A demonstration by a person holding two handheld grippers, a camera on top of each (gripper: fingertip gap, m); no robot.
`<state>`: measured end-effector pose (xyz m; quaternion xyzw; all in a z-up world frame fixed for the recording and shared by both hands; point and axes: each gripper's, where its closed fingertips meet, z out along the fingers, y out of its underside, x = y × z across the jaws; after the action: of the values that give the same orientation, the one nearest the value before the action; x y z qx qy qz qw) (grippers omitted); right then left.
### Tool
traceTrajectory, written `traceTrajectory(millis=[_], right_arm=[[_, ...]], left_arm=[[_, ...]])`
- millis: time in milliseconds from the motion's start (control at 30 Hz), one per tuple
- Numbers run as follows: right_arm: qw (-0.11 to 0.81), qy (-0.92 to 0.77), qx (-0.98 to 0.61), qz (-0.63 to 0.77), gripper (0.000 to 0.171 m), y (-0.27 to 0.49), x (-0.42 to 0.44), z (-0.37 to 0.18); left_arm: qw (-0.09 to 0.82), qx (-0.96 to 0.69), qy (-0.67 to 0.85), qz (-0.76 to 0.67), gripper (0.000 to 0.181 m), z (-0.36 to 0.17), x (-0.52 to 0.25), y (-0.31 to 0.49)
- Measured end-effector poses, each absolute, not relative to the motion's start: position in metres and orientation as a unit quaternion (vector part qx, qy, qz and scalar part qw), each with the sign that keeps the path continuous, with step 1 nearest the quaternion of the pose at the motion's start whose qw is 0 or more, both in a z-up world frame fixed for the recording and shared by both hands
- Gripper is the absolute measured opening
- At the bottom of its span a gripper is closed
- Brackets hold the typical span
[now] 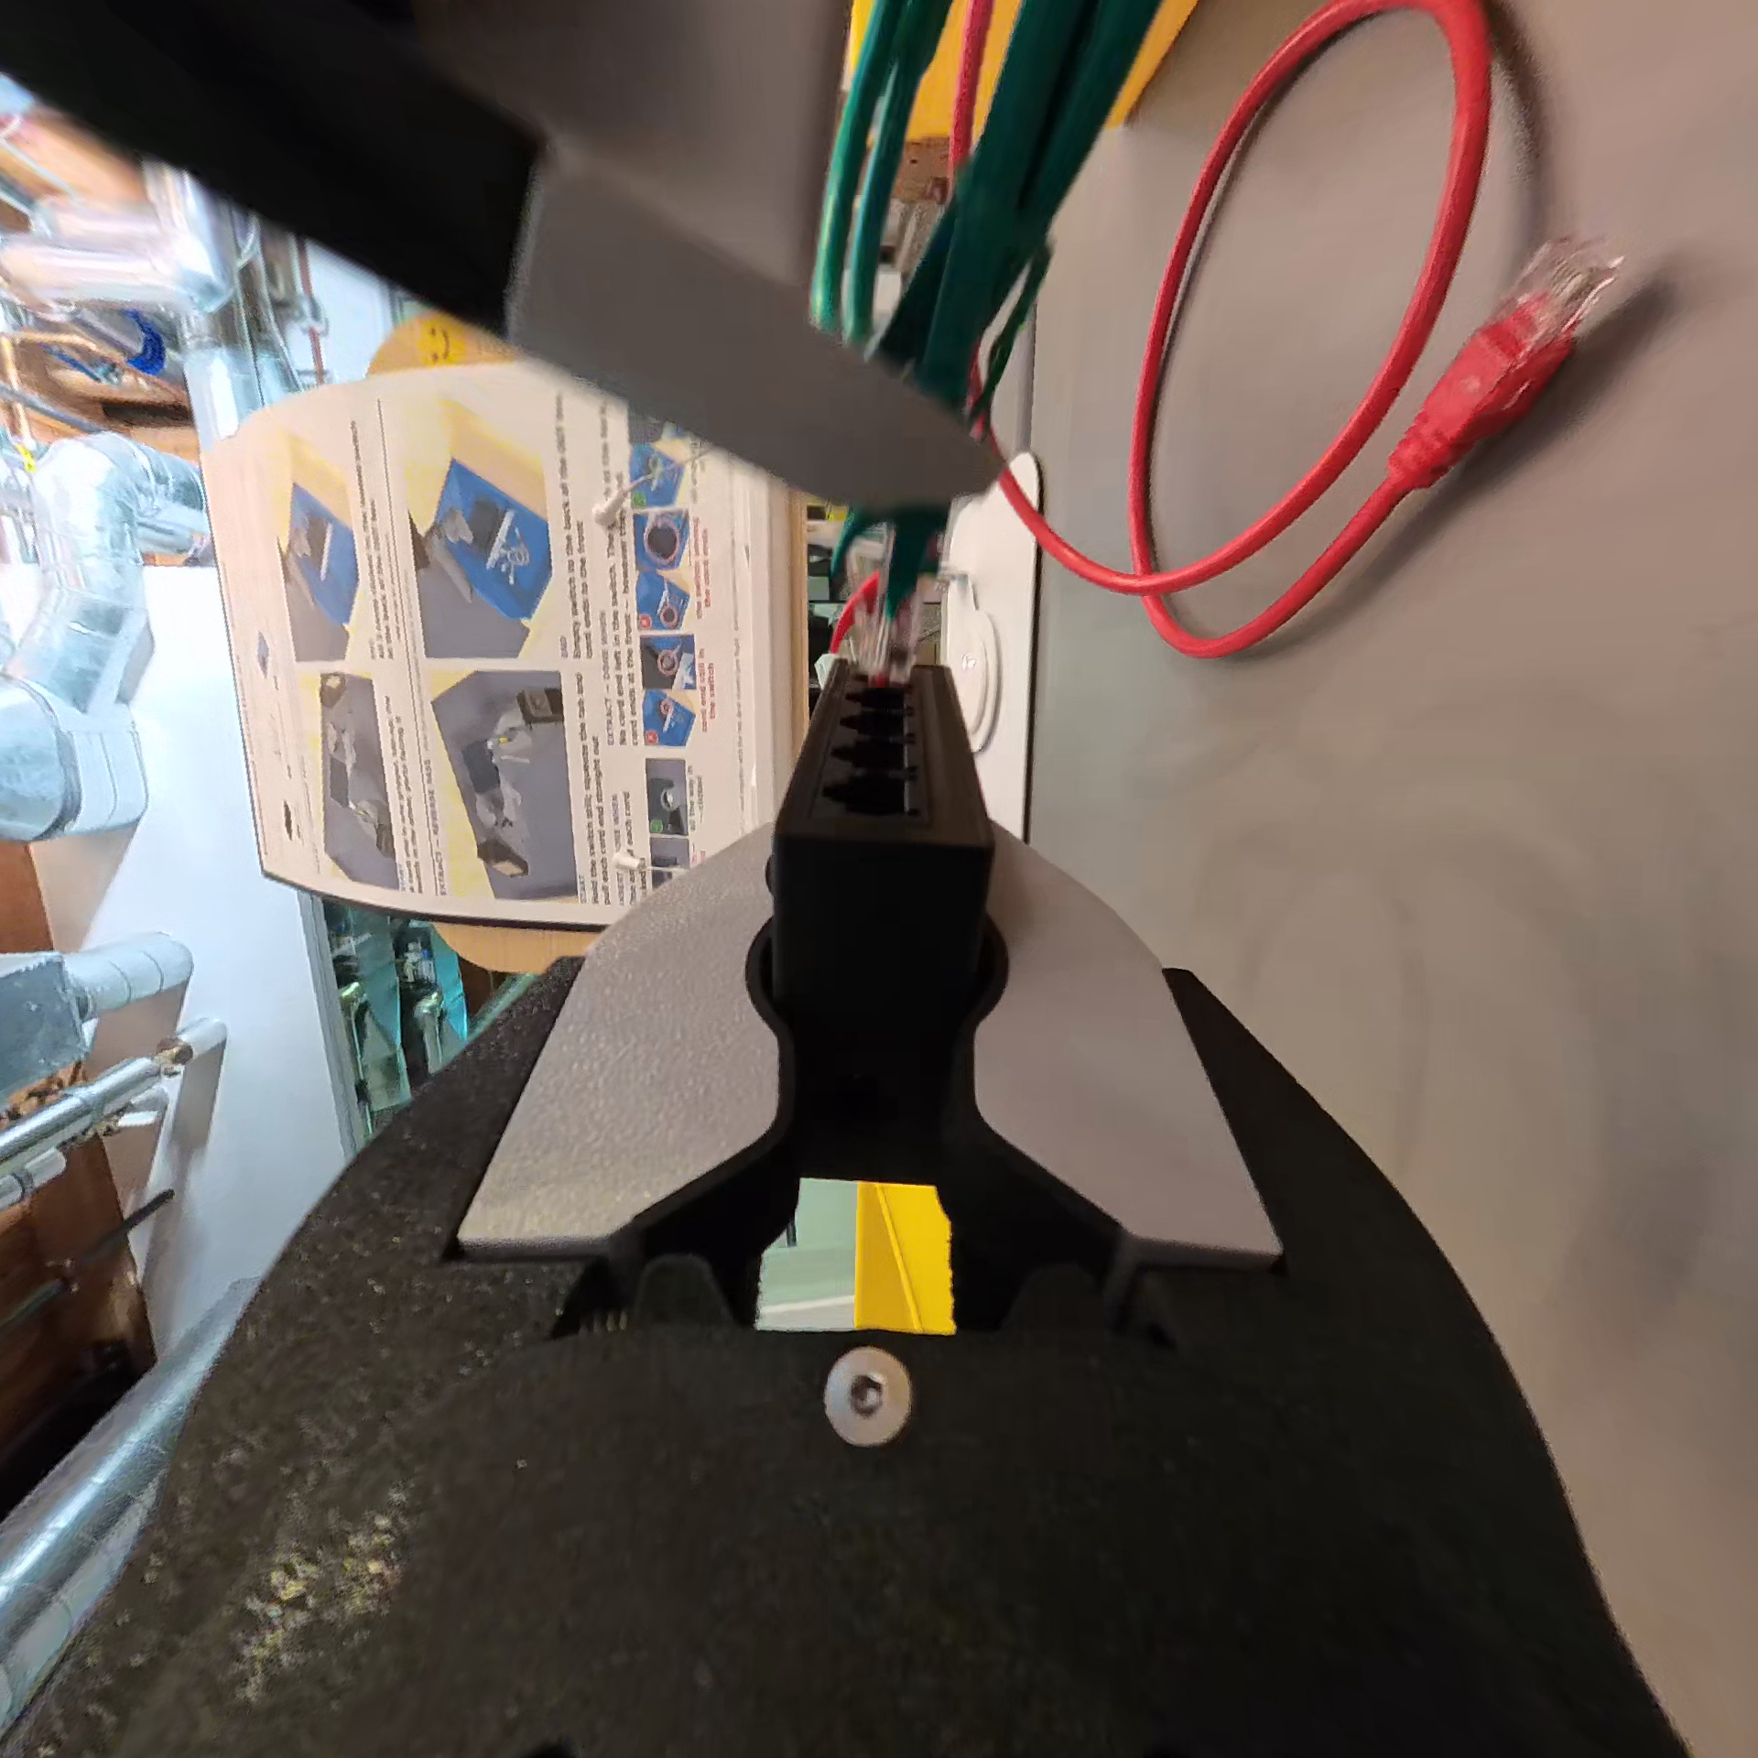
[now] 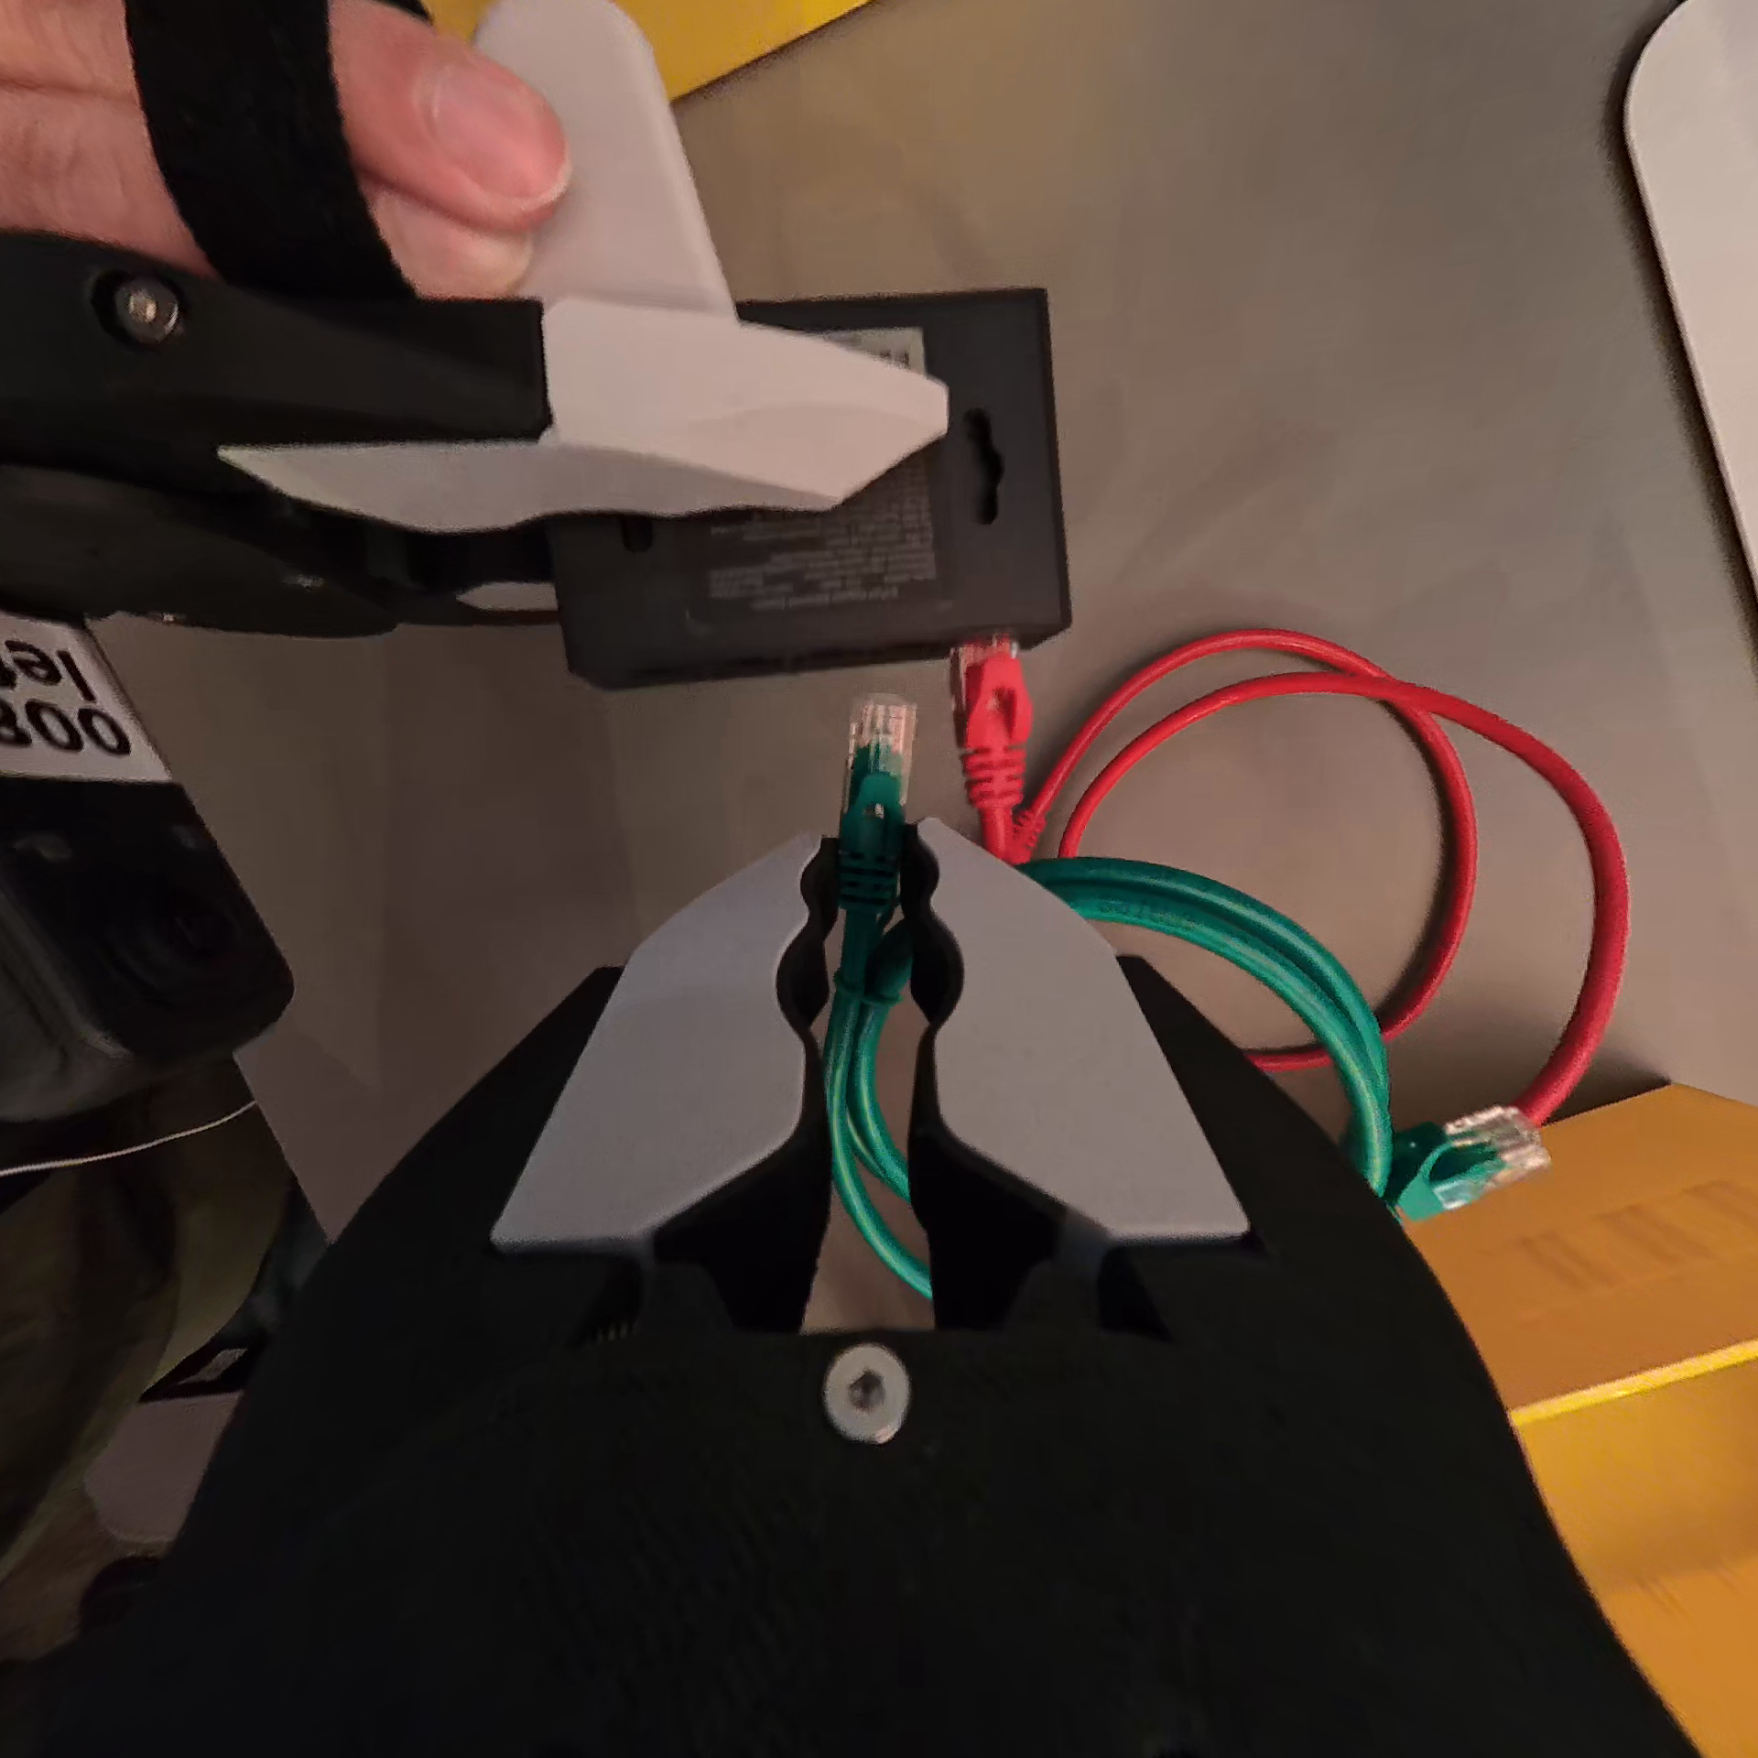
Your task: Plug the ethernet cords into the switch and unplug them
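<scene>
Switch (image 2: 856,533): small black box, held off the grey tabletop (image 2: 1284,428), underside label panel facing the right wrist camera. Port row runs along its near edge in that view; in the left wrist view the ports (image 1: 880,752) recede as a line of dark openings, the near ones bare.

Left gripper (image 1: 880,937): fingers clamped on one end of the switch, grey pads (image 1: 647,1046) pressed against both sides of the body. A person's hand (image 2: 285,124) with a black strap shows at the far left of the right wrist view.

Right gripper (image 2: 870,837): fingers closed on the boot of the green cord (image 2: 1237,942). Its clear plug (image 2: 883,728) sticks out past the fingertips, pointing at the port row, just short of it, not inserted. The rest of the green cord loops right; its second plug (image 2: 1484,1156) lies at the yellow edge (image 2: 1617,1237).

Red cord (image 2: 1427,856): one plug (image 2: 989,694) sits at the right-end port; seating depth cannot be told. The cord coils on the table, and the left wrist view shows its other plug (image 1: 1513,352) lying free.

Surface: plain grey, with a white rounded object (image 2: 1703,285) far right. An illustrated instruction sheet (image 1: 485,647) stands beyond the table, with silver ducting (image 1: 76,618) to the left.

Clearance: bare grey table left of the green plug; the cord loops crowd the right.
</scene>
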<state>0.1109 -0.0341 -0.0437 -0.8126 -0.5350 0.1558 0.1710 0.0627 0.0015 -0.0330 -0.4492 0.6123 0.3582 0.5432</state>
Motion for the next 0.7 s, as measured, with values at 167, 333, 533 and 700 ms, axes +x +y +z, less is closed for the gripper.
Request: traceTrajectory(millis=[167, 333, 533, 700], right_arm=[[0.178, -0.544, -0.804, 0.162, 0.013, -0.038, 0.109, -0.038], [0.176, -0.556, -0.793, 0.175, 0.013, -0.046, 0.102, -0.037], [0.174, -0.560, -0.792, 0.172, 0.014, -0.046, 0.104, -0.037], [0.175, -0.563, -0.791, 0.165, 0.014, -0.046, 0.106, -0.037]], left_arm=[[0.553, -0.454, 0.604, 0.349, 0.030, -0.029, 0.060, 0.003], [0.555, -0.446, 0.609, 0.350, 0.030, -0.031, 0.064, 0.000], [0.562, -0.437, 0.613, 0.343, 0.030, -0.030, 0.067, -0.002], [0.567, -0.431, 0.613, 0.341, 0.030, -0.030, 0.069, -0.005]])
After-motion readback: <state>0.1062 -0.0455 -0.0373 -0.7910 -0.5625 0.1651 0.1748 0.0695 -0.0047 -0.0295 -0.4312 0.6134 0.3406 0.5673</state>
